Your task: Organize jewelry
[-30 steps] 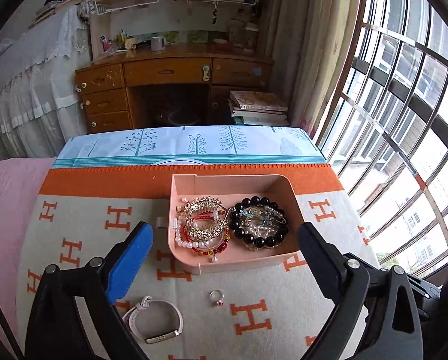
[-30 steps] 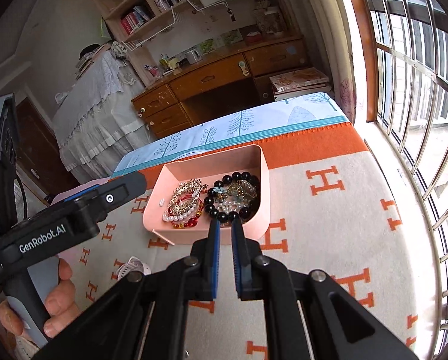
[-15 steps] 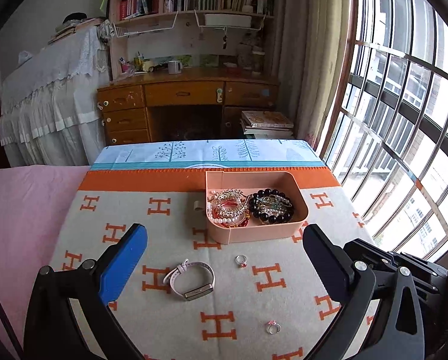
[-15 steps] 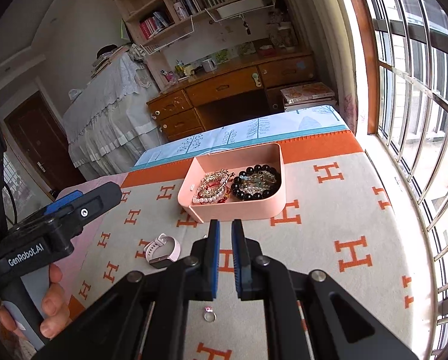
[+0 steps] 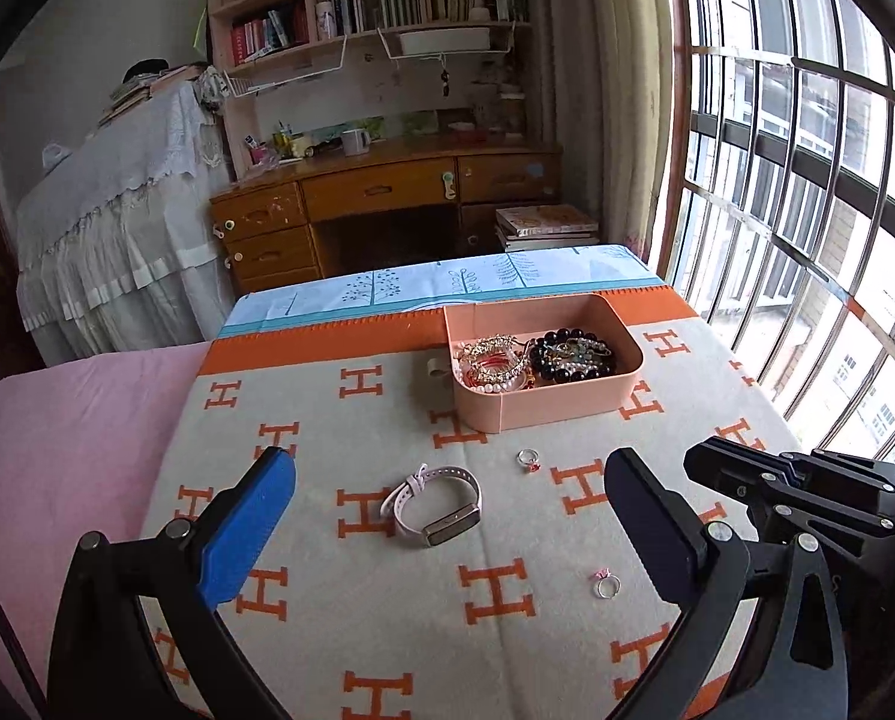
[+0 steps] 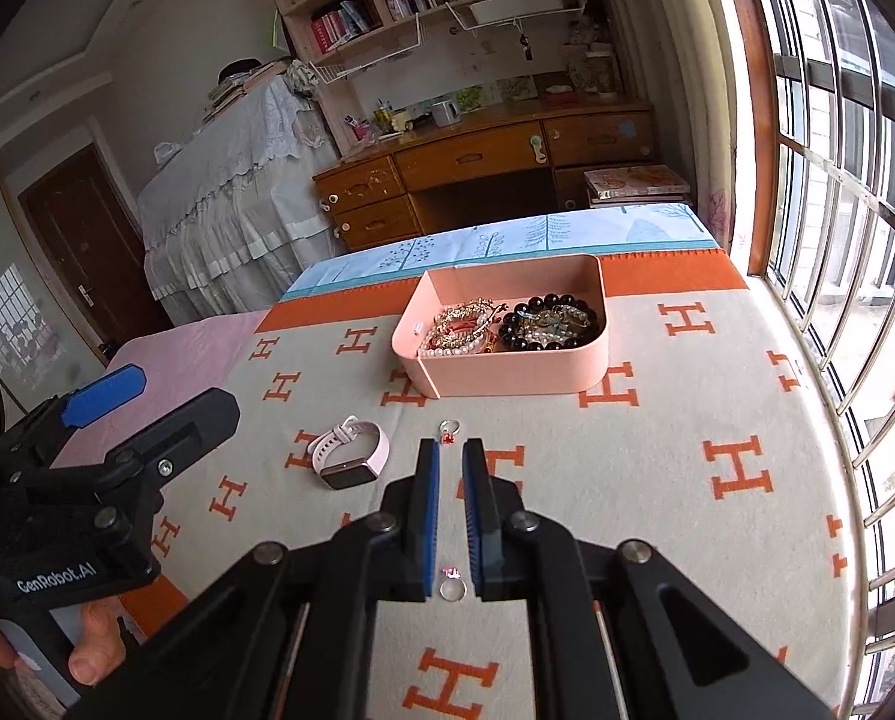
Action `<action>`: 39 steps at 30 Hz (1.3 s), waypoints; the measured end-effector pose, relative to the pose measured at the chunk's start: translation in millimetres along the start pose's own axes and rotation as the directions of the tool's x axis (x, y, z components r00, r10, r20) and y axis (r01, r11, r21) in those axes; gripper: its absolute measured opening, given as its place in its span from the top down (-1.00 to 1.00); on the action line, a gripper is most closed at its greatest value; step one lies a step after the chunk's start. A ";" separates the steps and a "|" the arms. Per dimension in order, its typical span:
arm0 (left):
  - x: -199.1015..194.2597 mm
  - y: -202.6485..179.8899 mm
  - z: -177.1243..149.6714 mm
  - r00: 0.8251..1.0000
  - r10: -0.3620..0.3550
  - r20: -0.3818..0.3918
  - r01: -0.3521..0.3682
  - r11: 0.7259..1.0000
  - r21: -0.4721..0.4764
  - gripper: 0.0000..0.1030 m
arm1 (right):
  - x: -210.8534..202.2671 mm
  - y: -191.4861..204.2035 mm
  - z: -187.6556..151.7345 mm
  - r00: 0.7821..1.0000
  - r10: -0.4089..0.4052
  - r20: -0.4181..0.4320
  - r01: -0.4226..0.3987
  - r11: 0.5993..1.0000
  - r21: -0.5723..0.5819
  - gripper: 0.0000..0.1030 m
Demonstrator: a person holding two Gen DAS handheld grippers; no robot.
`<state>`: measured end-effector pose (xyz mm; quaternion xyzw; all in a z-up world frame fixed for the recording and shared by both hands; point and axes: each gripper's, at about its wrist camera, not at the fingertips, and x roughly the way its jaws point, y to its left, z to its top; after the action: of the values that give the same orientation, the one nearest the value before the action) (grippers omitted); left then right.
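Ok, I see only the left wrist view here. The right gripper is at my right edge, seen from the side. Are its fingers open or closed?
Observer: Closed. In the right wrist view the right gripper has its fingers almost together, with nothing between them.
Operator: What lies in front of it?
Observer: The ring with the red stone lies just past its fingertips, and the pink tray is beyond that.
Operator: Who holds my gripper?
Observer: A hand grips the handle of the left gripper.
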<state>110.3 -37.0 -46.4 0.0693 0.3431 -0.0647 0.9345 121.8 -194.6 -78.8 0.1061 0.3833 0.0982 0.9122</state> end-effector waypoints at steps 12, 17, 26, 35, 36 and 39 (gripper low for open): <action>38.4 12.2 -24.6 0.993 -0.019 -0.116 0.013 0.999 -0.048 -0.98 | 19.6 1.8 -18.0 0.999 -0.025 -0.047 0.024 1.000 -0.010 0.84; 57.3 23.9 -39.5 0.985 -0.033 -0.171 0.023 0.998 -0.063 -0.90 | 28.6 1.5 -24.2 0.997 -0.033 -0.070 0.032 0.999 -0.017 0.84; 70.0 55.6 -46.2 0.991 -0.002 -0.131 -0.016 0.991 -0.134 -0.90 | 47.6 7.6 -29.6 0.994 -0.038 -0.102 0.034 0.998 -0.045 0.85; 90.7 74.6 -54.6 0.976 -0.123 -0.181 0.095 0.983 -0.154 -0.90 | 68.4 8.9 -34.9 0.989 -0.019 -0.143 0.009 0.998 -0.070 0.85; 93.4 73.5 -55.4 0.975 -0.117 -0.187 0.090 0.985 -0.148 -0.90 | 70.7 9.4 -35.5 0.989 -0.018 -0.146 0.007 0.997 -0.072 0.85; 101.7 70.1 -56.3 0.972 -0.119 -0.201 0.093 0.987 -0.132 -0.90 | 75.2 10.0 -37.1 0.988 -0.011 -0.155 -0.001 0.997 -0.079 0.85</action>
<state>163.4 34.1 -149.1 -0.0001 0.4457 -0.0860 0.8910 145.8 -161.0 -152.5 0.0610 0.4491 0.1190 0.8834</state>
